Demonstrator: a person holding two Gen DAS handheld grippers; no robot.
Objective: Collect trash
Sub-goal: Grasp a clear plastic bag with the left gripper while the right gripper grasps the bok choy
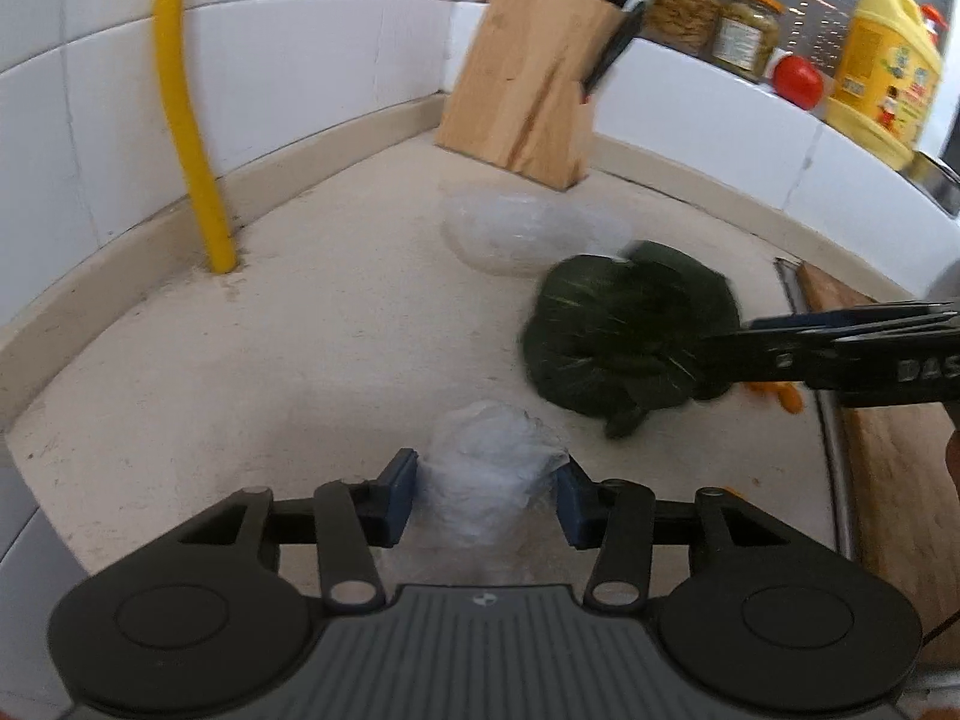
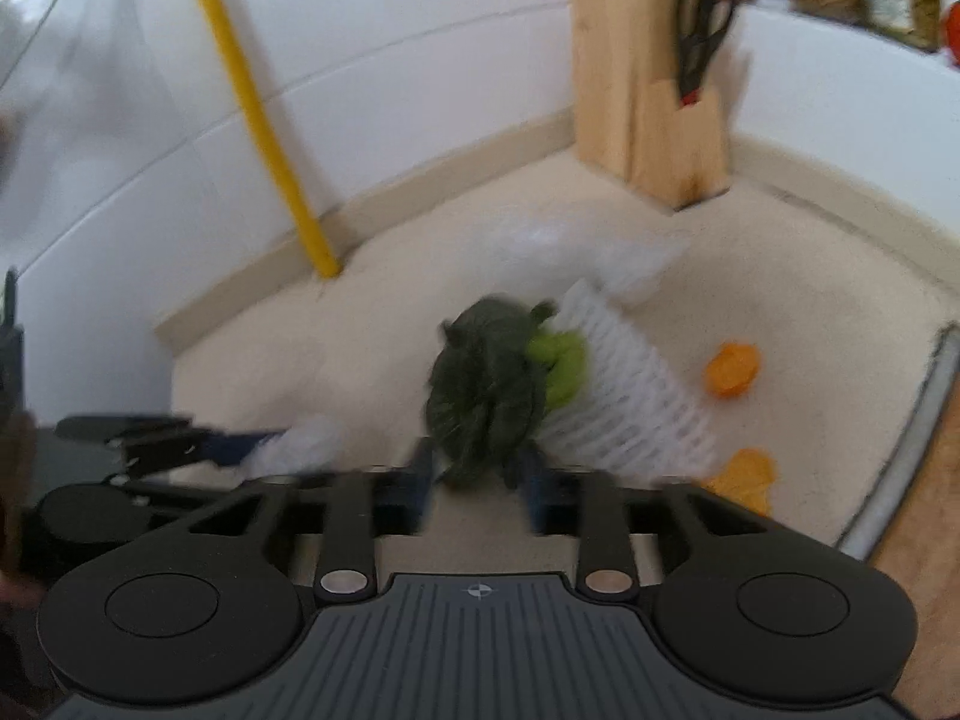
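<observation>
My left gripper is closed on a crumpled clear plastic wrap, held just above the beige counter. In the right wrist view it enters from the left with the wrap. My right gripper is closed on a dark green leaf bundle with a light green part. In the left wrist view that gripper comes from the right, gripping the leaves. A white foam net sleeve lies behind the leaves. Orange peel pieces lie on the counter.
A second clear plastic bag lies near the wooden knife block. A yellow pipe rises by the tiled wall. Jars, a tomato and a yellow bottle stand on the ledge. A wooden board lies right.
</observation>
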